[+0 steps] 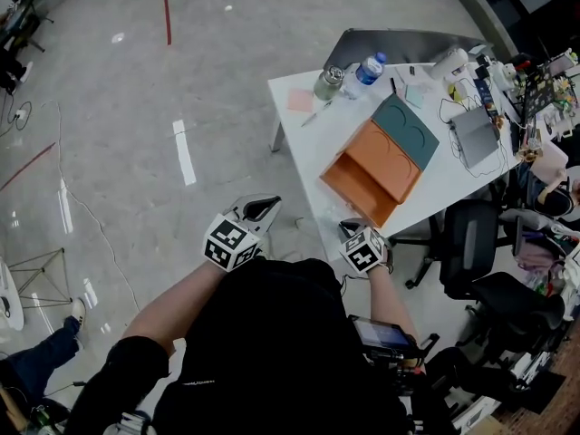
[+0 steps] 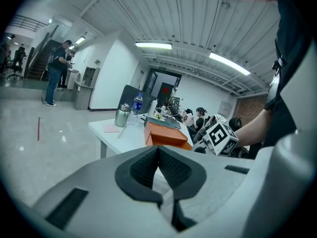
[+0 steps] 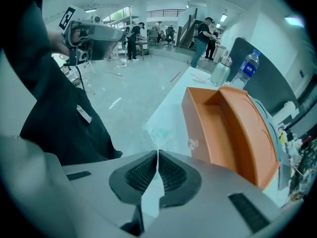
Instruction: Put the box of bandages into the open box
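Box of bandages: not identified in any view; it is not held, and nothing lies in the visible part of the open box.

Left hand-held gripper [image 2: 158, 148]: jaws are pressed together with nothing between them. It is held over the floor, off the near edge of the counter [image 1: 319, 132].

Right hand-held gripper [image 3: 158, 153]: jaws are likewise closed and empty. It is poised at the counter's near corner, just beside the front of the open box [image 3: 225, 128].

Open box: orange, with a dark green lid [image 1: 406, 129] folded back behind it. It sits close to the near edge of the counter.

Beyond it: a scrap of clear film [image 3: 158, 133] lies on the counter just ahead of the right jaws. A steel flask [image 1: 329, 83], a water bottle [image 1: 369, 68] and a pink note [image 1: 301, 101] are set at the far-left corner. A laptop [image 1: 476, 135] and tangled cables occupy the right end.

Risks judged:
- The wrong item may be picked up, since the target has not been located among the clutter.
- No grasp can be made with either pair of jaws closed; a light carton could be pushed away if they are opened late.
- The open box could be shoved over the near edge if it is struck from behind during placement.
- The clear film could be caught by the right jaws.
- Cables could be snagged if the right end is searched.
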`<state>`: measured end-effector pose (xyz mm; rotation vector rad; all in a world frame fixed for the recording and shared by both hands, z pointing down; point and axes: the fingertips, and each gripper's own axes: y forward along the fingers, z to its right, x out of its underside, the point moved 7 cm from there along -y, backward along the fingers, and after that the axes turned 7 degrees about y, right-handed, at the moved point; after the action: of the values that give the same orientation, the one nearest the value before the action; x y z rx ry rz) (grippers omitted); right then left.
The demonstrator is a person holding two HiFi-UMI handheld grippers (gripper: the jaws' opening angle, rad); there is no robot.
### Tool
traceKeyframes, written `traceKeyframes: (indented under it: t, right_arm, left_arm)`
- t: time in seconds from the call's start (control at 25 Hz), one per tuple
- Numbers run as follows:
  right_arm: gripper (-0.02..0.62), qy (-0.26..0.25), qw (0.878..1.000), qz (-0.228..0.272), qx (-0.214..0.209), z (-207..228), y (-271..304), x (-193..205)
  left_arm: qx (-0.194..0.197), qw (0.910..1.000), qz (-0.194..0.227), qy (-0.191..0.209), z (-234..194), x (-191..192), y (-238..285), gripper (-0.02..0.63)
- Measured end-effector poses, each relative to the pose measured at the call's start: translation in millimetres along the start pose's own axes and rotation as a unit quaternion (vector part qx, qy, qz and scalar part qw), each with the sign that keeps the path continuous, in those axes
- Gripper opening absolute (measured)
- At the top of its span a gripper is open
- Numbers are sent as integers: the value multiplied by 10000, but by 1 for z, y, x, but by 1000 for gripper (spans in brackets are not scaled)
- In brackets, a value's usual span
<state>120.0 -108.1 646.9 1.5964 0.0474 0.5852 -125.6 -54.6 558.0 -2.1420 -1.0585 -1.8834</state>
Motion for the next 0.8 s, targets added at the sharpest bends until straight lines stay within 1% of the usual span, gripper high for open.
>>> traceKeyframes:
  t: [0.2,0.56,0.8]
  right_arm:
    - [29,26,9998,182,42,-5,-12,1]
    - [28,-94,9976,667,172,-8,-46,1]
    - [28,-230,9945,974,322,-4,-70,4]
  left_arm:
    - [188,9998,-17,80,2,-2,7,8]
    - [567,9981,9,234,10,-9,21,8]
    - [679,9973,41,287,19,-11,26,8]
